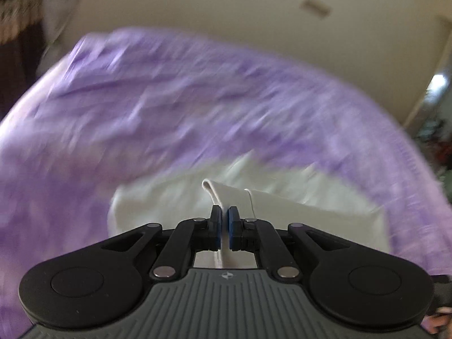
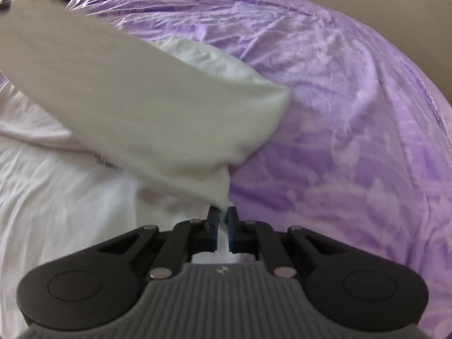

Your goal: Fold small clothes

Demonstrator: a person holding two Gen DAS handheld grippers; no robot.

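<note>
Bed sheet [image 2: 339, 99], purple, creased, covering the bed across both views. White garment [image 2: 56, 197] lying on the sheet at the left of the right wrist view, one flap raised off the bed and stretched toward the far left. Left claw [image 1: 225, 227]: pressed together, pinching a folded hem of the garment [image 1: 226, 195]. Right claw [image 2: 223, 226]: pressed together, pinching the raised flap's near corner. Small dark print on the garment, unreadable.
</note>
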